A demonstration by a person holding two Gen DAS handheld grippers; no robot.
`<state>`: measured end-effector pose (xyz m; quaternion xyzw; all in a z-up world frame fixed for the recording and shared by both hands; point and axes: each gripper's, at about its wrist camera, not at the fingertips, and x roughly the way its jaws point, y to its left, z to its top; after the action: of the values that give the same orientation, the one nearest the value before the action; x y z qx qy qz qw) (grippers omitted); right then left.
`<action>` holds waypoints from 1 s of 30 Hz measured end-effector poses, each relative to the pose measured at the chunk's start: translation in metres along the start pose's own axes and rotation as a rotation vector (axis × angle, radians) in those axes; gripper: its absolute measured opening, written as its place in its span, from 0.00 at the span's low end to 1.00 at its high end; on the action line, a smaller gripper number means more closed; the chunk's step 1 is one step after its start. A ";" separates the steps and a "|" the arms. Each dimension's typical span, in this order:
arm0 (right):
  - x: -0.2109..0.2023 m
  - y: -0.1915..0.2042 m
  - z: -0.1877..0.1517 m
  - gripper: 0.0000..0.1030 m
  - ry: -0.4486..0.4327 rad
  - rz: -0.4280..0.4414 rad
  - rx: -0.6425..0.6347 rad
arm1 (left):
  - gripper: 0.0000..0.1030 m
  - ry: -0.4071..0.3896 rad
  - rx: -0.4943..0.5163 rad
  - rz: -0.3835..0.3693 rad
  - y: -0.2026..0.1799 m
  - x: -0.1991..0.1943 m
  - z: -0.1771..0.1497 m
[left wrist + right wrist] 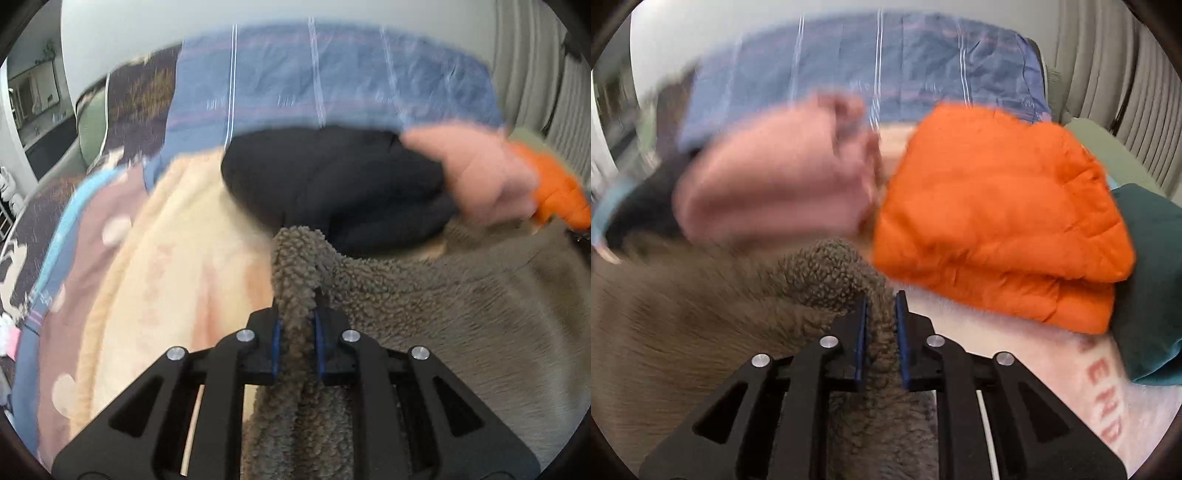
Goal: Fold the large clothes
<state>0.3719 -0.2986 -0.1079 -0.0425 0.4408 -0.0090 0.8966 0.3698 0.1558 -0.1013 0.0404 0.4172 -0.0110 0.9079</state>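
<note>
**A:** Between the jaws of the left gripper (298, 345) sits a bunched ridge of the brown fleece (424, 295); the blue pads are clamped on it. What about the other hand?

**B:** Same there. The right gripper (881, 341) has its jaws closed on another thick fold of that fleece, which trails away to the left of them and hangs down beneath.

**A:** So both corners or edges are pinched. I'd call this the lift, the start of a fold, with nothing laid over yet.

**B:** Agreed. Ahead of the right jaws lies a folded orange jacket (997, 221), with a pink garment (775, 184) left of it, a dark green one (1148, 280) at the far right, and a blue striped pillow (886, 66) behind them.

**A:** Ahead of my jaws there's a black garment (332, 184), and to their left a cream blanket (177, 266) on the bed.

**B:** Then the next move likely calls for raising both hands together, keeping the edge taut between them, and carrying it over without dragging into that pile.

**A:** The fleece is bulky; I'd guess it slips unless the grip holds firm.
</note>
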 end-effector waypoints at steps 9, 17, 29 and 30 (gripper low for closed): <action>0.015 0.034 -0.016 0.43 -0.022 -0.231 -0.134 | 0.45 0.037 0.114 0.186 -0.029 0.032 -0.019; -0.038 0.010 -0.008 0.52 -0.102 -0.261 -0.089 | 0.55 -0.012 0.115 0.296 -0.021 -0.025 -0.017; -0.144 0.030 -0.050 0.63 -0.197 0.323 0.186 | 0.72 -0.136 0.048 -0.166 -0.124 -0.128 -0.040; -0.121 0.044 -0.065 0.64 -0.108 0.282 0.161 | 0.74 -0.068 0.087 -0.184 -0.145 -0.108 -0.054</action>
<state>0.2461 -0.2526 -0.0556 0.0912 0.3916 0.0837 0.9118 0.2507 0.0145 -0.0638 0.0409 0.3872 -0.1135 0.9141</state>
